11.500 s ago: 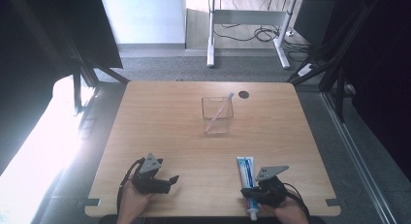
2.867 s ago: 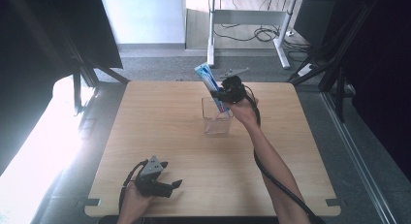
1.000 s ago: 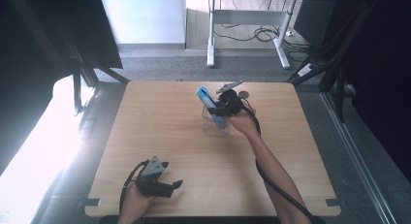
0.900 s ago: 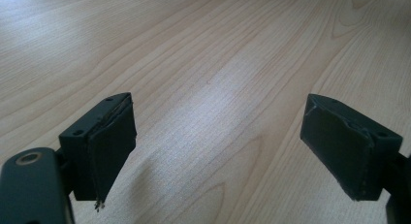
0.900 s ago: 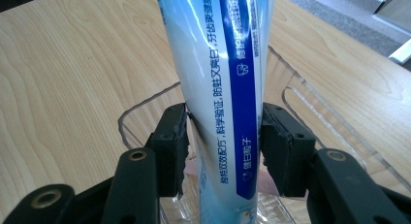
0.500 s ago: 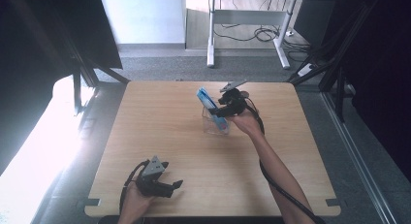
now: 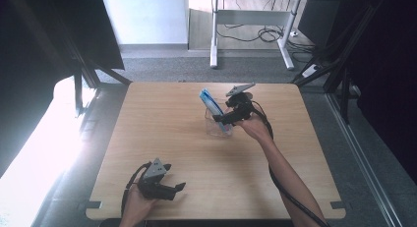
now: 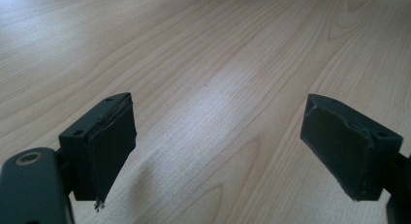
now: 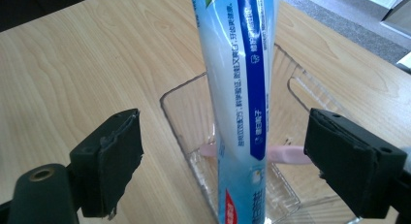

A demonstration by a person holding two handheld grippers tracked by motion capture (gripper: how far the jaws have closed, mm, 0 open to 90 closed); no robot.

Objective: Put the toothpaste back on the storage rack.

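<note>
Right gripper [image 9: 228, 161] around blue-white toothpaste tube [image 9: 240, 88]

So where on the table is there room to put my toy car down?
Lots of room. The table is bare on its left side, from the far edge down to the left tongs. The middle, between those tongs and the clear cup, is free too. It is crowded only around the cup, where the toothpaste tube and right tongs are.

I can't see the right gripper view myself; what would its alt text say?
A blue and white toothpaste tube stands upright in a clear plastic cup on a wooden table, between the right gripper's two black jaws, which have just been opening and stand clear of it. A pink toothbrush lies inside the cup behind the tube.
</note>
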